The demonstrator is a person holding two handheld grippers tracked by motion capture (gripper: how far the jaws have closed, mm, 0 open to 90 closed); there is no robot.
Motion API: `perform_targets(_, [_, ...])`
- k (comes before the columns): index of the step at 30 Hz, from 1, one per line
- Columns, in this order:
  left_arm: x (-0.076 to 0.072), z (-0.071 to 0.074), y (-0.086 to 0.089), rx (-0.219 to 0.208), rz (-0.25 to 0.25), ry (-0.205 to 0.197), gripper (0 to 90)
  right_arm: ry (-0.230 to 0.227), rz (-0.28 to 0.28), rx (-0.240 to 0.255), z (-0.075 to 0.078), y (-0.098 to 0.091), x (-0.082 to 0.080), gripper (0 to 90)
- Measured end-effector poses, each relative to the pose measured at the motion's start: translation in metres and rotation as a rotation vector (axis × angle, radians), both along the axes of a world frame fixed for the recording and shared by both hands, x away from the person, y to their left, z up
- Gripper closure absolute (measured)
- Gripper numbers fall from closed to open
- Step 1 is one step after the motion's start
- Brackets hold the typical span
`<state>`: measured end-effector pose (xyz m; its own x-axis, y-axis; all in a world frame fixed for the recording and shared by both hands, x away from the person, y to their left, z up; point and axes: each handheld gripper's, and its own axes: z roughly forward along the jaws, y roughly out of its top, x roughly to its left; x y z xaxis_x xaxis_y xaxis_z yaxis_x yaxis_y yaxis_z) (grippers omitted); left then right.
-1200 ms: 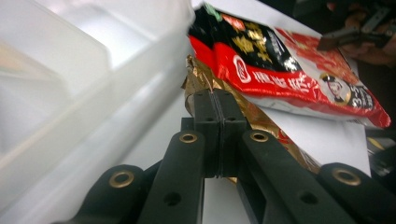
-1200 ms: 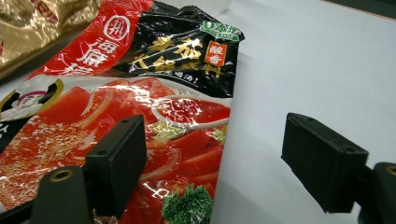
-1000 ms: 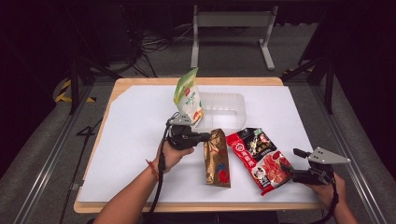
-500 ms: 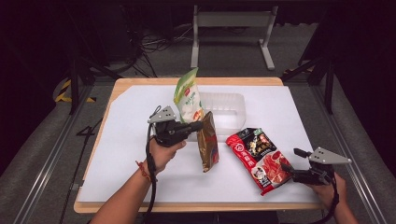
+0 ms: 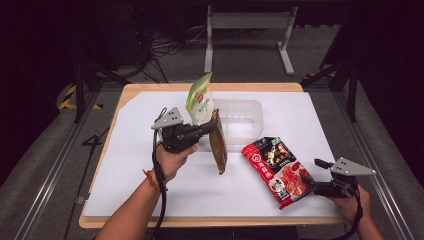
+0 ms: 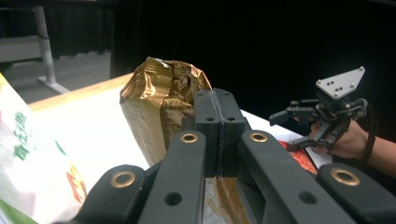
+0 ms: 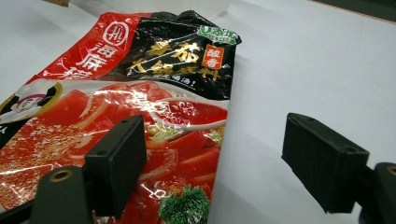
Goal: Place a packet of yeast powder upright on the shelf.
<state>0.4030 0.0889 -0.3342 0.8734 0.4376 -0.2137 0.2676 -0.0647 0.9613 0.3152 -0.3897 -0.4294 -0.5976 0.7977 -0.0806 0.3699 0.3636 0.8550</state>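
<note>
My left gripper [image 5: 210,126] is shut on the top edge of a gold-brown foil packet [image 5: 218,145], which hangs lifted over the white table cover. In the left gripper view the crumpled packet [image 6: 159,102] sits just behind the closed jaws of my left gripper [image 6: 219,121]. A green-and-white bag [image 5: 200,99] stands right behind it. A red-and-black sauce packet [image 5: 275,167] lies flat at the right. My right gripper [image 5: 308,172] rests open at that packet's near right end; in the right gripper view my right gripper [image 7: 224,154] has its left jaw over the red packet [image 7: 116,112].
A clear plastic tray [image 5: 240,117] sits behind the packets at the table's middle. The white cover [image 5: 150,190] lies on a wooden tabletop [image 5: 120,100]. A metal stand [image 5: 250,30] and cables lie on the floor beyond the far edge.
My left gripper has risen and moved toward the back with the gold-brown packet, which went from lying flat to hanging upright. The right gripper has stayed in place.
</note>
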Motion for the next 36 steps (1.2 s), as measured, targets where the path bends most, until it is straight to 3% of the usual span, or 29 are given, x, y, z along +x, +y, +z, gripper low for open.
perform_targets(2, [0.002,0.004,0.001,-0.016,0.002,0.0,90.0,-0.001,0.0,0.001,0.0,0.0,0.0,22.2])
perform_targets(13, [0.013,0.022,-0.01,-0.016,0.009,-0.049,90.0,0.001,-0.001,0.005,0.0,-0.001,0.0,22.1])
perform_targets(18, [0.024,0.028,-0.016,-0.016,0.005,-0.045,90.0,0.001,-0.001,0.006,0.0,-0.001,0.0,21.9])
perform_targets(31, [0.054,0.029,-0.027,0.031,0.053,-0.046,90.0,0.002,-0.002,0.003,-0.001,-0.001,0.0,21.8])
perform_targets(36, [0.064,0.031,-0.029,0.048,0.092,-0.049,90.0,0.003,-0.008,0.001,-0.001,-0.003,0.0,21.8])
